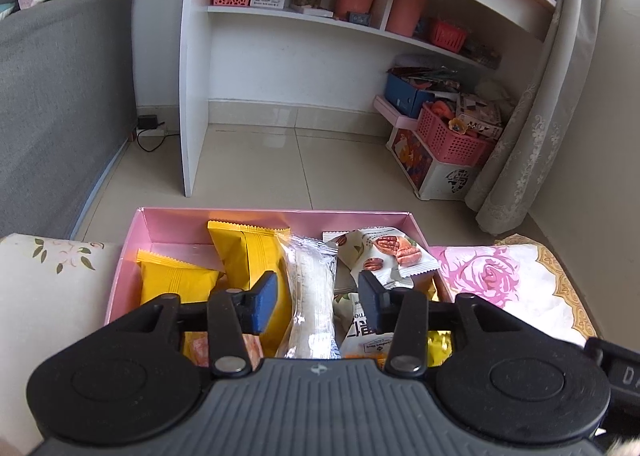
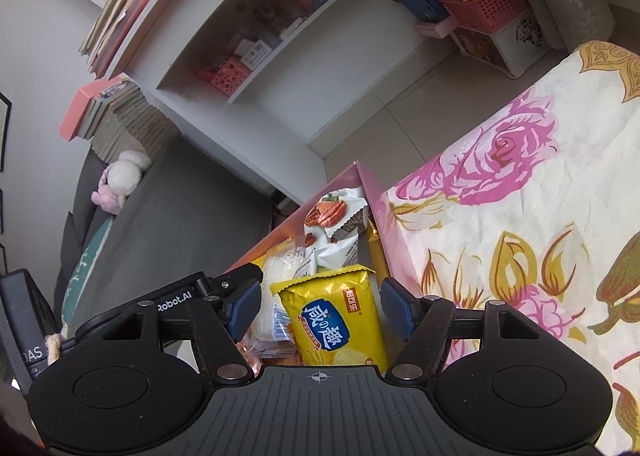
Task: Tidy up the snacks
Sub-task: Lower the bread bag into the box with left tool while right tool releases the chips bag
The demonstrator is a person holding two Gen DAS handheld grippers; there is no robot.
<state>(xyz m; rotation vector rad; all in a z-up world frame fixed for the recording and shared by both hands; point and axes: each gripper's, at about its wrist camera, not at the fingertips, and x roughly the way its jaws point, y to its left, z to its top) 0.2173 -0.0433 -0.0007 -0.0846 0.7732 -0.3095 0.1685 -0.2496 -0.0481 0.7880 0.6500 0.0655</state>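
Several snack packets fill the pink box (image 1: 160,221) on the floral cloth (image 1: 496,276): yellow packets (image 1: 248,256), a clear wrapper (image 1: 312,296), a pecan pack (image 1: 384,252). Left gripper (image 1: 318,298) hangs open above them; right gripper (image 2: 320,310), jaws apart, flanks a yellow cracker pack (image 2: 336,320) untouched. White shelving (image 1: 296,15) stands beyond.

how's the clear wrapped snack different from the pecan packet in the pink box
The clear wrapped snack is see-through, showing a pale whitish bar; the pecan packet is opaque white with pecans printed on it. The clear one is long and narrow and lies lengthwise; the pecan one is shorter and tilted. Both sit in the pink box, untouched by either gripper.
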